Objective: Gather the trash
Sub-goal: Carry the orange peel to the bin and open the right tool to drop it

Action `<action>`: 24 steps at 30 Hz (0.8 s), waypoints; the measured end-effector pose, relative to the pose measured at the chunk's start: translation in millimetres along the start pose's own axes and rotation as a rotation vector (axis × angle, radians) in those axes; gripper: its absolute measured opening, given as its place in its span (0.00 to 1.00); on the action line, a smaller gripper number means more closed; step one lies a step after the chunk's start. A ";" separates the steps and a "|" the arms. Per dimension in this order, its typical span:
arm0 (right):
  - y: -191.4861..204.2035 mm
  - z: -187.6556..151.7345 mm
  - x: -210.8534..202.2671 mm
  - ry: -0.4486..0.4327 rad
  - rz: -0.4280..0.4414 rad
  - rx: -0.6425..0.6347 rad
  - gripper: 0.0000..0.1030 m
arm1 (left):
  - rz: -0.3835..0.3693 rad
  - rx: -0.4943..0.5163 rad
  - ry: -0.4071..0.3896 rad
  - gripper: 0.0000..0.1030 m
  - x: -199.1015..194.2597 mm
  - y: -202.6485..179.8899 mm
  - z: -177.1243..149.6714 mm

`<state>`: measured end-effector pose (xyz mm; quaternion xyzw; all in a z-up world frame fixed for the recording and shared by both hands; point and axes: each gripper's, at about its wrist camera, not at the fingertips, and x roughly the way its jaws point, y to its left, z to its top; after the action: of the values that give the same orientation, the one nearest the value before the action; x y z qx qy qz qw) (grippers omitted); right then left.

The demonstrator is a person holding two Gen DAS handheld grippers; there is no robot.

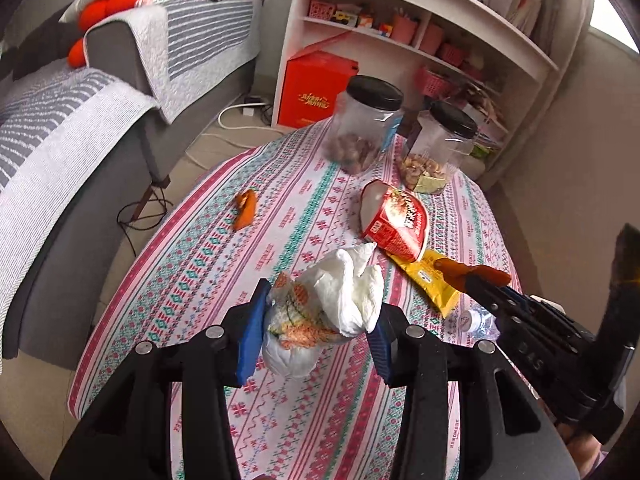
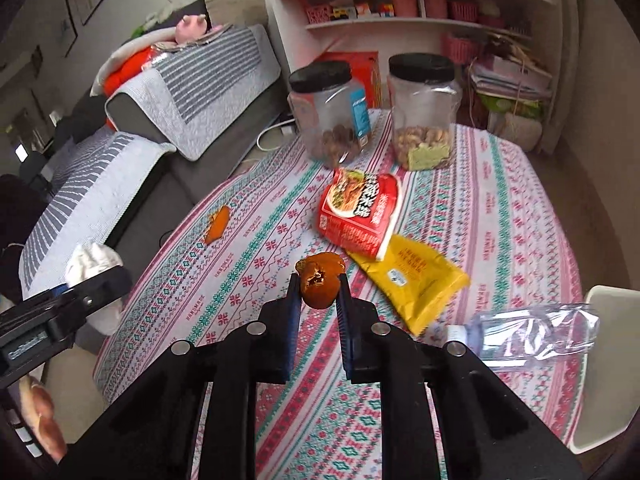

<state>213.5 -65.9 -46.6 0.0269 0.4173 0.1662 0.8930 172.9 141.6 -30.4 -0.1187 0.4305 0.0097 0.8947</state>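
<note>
Mid-collection, both tools loaded. My left gripper (image 1: 320,320) is about half open, its blue pads clamped on a crumpled wad of tissue and printed wrapper (image 1: 324,312), lifted clear above the patterned tablecloth (image 1: 200,280). My right gripper (image 2: 318,292) is nearly closed, pinching a piece of orange peel (image 2: 319,283), also off the table by the look of it.

Trash left on the table: a second orange peel (image 2: 218,224) alone near the left edge, a red snack bag (image 2: 360,212) in the middle, a yellow packet (image 2: 416,280) tucked partly under it, and a crushed clear bottle (image 2: 532,334) near the right edge. Two black-lidded jars (image 2: 332,112) with nuts stand at the far side; I judge those aren't trash and leave them.

No bin or bag shows in either view, so I can't tell where the drop goes. Next move as I read it: carry both loads off the table to the bin, release, then come back for the lone peel and the bags. Keep the tissue wad squeezed; it's loose and may shed the wrapper. The flat bags need an edge grip.
</note>
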 end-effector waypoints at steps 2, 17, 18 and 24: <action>-7.6 -2.3 -7.3 -0.022 -0.009 -0.007 0.16 | 0.006 0.025 -0.006 0.43 3.7 -13.6 -1.4; -74.0 -17.0 -49.0 -0.124 -0.075 0.036 0.16 | -0.041 0.101 -0.043 0.43 25.2 -93.6 -9.7; -77.7 -18.0 -51.0 -0.125 -0.080 0.039 0.16 | -0.046 0.105 -0.045 0.43 26.0 -99.3 -9.9; -111.8 -24.6 -68.8 -0.143 -0.125 0.080 0.16 | -0.085 0.141 -0.049 0.43 32.4 -138.5 -15.7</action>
<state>184.5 -195.5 -32.9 0.0483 0.3594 0.0911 0.9275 197.8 0.9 -36.6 -0.0733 0.4027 -0.0559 0.9107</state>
